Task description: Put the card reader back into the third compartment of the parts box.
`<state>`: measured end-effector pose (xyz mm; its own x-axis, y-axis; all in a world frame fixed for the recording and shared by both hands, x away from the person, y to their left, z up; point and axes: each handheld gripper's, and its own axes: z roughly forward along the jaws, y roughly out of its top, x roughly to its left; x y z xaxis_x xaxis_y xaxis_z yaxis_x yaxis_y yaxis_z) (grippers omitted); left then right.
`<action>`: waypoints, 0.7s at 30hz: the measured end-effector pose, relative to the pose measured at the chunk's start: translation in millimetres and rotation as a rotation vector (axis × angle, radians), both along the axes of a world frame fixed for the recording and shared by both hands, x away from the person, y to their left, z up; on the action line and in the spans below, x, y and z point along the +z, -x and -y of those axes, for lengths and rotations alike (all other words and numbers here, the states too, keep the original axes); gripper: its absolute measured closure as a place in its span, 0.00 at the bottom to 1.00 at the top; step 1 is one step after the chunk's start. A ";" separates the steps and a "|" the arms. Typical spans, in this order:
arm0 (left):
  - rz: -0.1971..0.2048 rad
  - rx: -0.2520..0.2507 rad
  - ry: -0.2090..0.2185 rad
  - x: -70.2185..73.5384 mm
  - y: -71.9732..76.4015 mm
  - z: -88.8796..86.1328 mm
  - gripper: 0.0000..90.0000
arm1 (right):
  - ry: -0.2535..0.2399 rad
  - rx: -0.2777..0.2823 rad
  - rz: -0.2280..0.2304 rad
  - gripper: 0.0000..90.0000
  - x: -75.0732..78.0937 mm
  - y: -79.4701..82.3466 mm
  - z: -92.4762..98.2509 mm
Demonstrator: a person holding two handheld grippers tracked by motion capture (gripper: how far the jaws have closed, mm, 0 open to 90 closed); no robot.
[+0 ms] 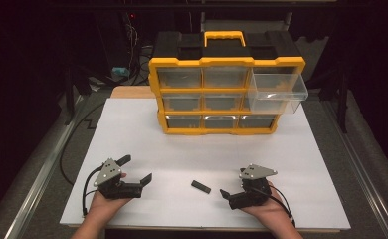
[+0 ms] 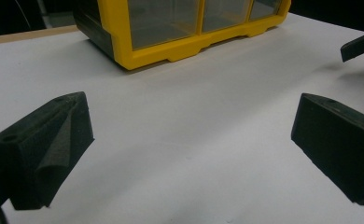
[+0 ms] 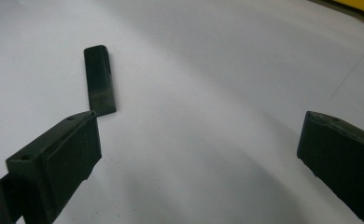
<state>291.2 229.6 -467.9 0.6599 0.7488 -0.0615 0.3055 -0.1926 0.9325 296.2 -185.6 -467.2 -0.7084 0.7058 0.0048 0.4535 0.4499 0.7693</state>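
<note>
Small black bar flat on white board, just left of right gripper | both jaws spread, empty | left gripper idle | organizer's top-right drawer pulled out, likely awaiting bar

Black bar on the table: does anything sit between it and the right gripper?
Nothing visible does. The black bar lies flat on bare white table just ahead of the right gripper, whose jaws stand open.
</note>
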 end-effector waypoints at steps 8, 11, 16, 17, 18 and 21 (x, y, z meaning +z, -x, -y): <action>0.003 -0.005 -0.002 0.0 0.3 0.7 0.00 | 0.010 0.052 -0.009 0.02 -1.4 -0.2 -16.3; 0.003 -0.008 -0.005 -0.2 0.3 0.8 0.00 | 0.009 0.071 -0.013 0.03 -1.3 0.6 -21.9; 0.004 -0.011 -0.006 -0.2 0.1 0.8 0.00 | 0.010 0.097 -0.014 0.04 -1.8 1.0 -31.0; 0.004 -0.011 -0.006 -0.2 0.1 0.7 0.00 | 0.011 0.105 -0.014 0.05 -1.9 0.9 -33.2; 0.005 -0.010 -0.005 -0.1 0.2 0.6 0.00 | 0.014 0.109 -0.014 0.05 -1.6 0.9 -34.3; 0.006 -0.007 -0.002 -0.2 0.1 0.6 0.00 | 0.011 0.122 -0.011 0.07 -0.5 0.1 -38.1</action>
